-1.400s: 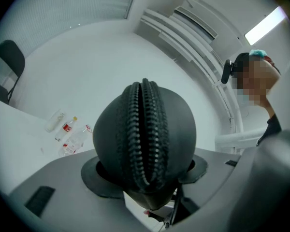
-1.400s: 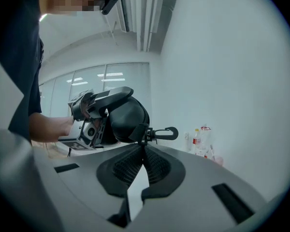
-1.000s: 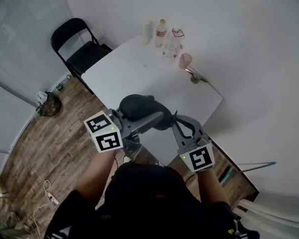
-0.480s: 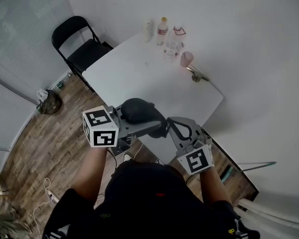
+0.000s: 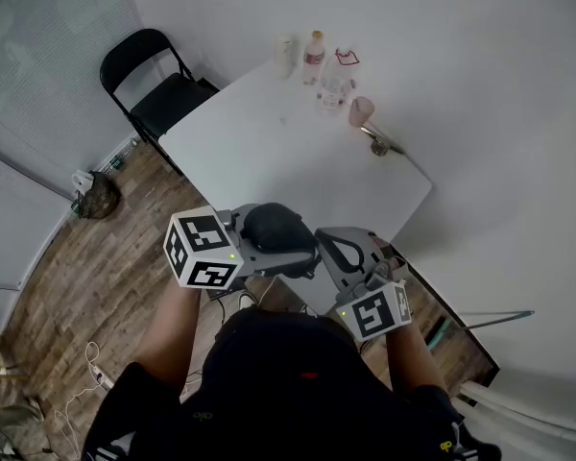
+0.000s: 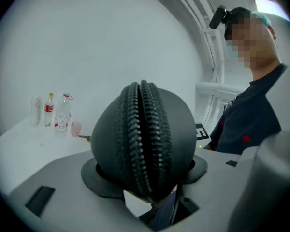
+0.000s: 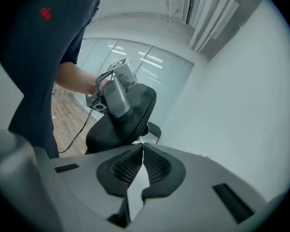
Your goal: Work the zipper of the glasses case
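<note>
While the head view looks steeply down, both grippers are held up close to the person's chest, over the near edge of a white table (image 5: 269,142). The left gripper (image 5: 290,250) reaches in from the left and has the black glasses case (image 5: 276,225) clamped between its jaws, clear of the tabletop. The right gripper (image 5: 324,249) comes from the right, its tips against the case's right end. A row of bottles (image 5: 313,58) and a pink cup (image 5: 361,111) stand at the table's far edge, and a black folding chair (image 5: 152,86) is beside its left corner.

From the left gripper view, the case fills the gap between the jaws, and a pad presses on each side of it. The jaws stand fairly wide around its rounded body. The zipper (image 6: 142,134) faces the camera and runs up the middle as two rows of teeth with a thin dark line between them. The person's dark shirt (image 6: 246,124) is behind on the right.

From the right gripper view, the jaws are closed together, pads meeting along a narrow seam. Their tips sit right at the lower edge of the case, which the left gripper holds just ahead. Whether a zipper pull is pinched there is too small to tell.
</note>
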`<state>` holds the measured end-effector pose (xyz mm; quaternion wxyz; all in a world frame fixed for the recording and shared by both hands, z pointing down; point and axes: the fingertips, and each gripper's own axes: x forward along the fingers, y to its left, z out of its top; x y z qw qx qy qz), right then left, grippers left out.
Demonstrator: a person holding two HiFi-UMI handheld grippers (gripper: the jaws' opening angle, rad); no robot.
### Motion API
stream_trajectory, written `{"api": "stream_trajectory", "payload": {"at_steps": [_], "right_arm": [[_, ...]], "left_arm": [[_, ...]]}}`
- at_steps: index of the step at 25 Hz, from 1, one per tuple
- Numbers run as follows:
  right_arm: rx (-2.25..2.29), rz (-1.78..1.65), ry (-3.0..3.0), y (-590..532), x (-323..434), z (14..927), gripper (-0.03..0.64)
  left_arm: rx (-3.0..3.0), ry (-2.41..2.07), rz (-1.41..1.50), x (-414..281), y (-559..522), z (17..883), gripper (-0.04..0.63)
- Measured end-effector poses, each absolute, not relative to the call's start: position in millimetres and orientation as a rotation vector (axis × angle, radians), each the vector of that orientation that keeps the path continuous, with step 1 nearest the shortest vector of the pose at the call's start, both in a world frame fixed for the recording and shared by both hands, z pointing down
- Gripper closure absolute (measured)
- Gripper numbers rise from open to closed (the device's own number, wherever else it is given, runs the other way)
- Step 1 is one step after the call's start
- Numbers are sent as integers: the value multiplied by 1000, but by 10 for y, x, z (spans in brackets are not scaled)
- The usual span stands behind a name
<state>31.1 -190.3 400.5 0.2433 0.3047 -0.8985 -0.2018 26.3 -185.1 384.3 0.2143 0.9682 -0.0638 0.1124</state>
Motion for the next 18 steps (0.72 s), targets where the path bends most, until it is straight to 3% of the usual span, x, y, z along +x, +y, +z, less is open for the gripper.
{"api": "stream_trajectory", "payload": {"at_steps": [18], "right_arm": [[806, -594, -2445, -1931, 261, 3947, 597]], "left_arm": [[2674, -83, 809, 423, -1559, 4549, 311]]}}
